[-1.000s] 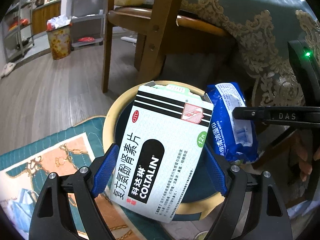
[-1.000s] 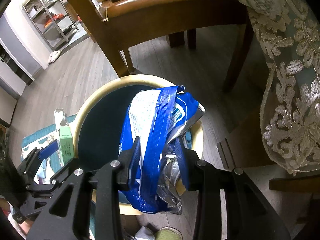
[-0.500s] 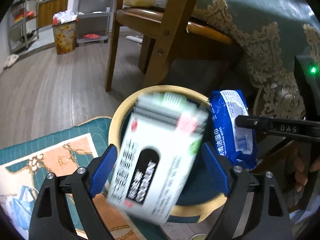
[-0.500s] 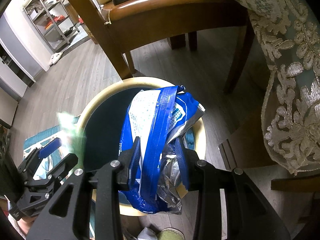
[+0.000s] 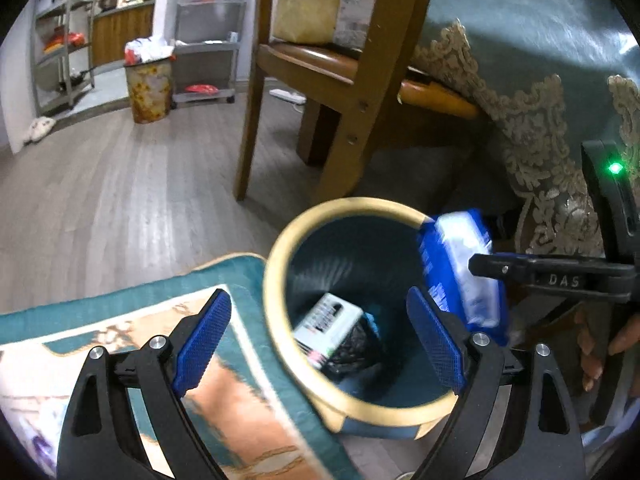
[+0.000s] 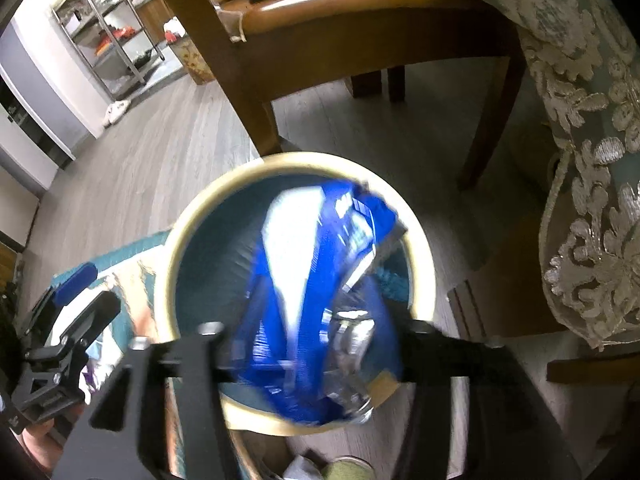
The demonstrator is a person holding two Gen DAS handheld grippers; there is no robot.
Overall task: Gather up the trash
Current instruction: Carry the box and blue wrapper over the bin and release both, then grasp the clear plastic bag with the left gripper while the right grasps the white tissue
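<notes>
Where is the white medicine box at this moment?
In the left wrist view, the medicine box lies at the bottom of the gold-rimmed bin, beside dark crumpled trash.

A round waste bin (image 5: 280, 268) with a cream rim and dark teal inside stands on the floor, its edge on a rug. A white medicine box (image 5: 326, 322) lies tilted at its bottom beside something black. A blue-and-white wet-wipe packet (image 6: 316, 280), crumpled, hangs blurred over the bin's mouth.
</notes>
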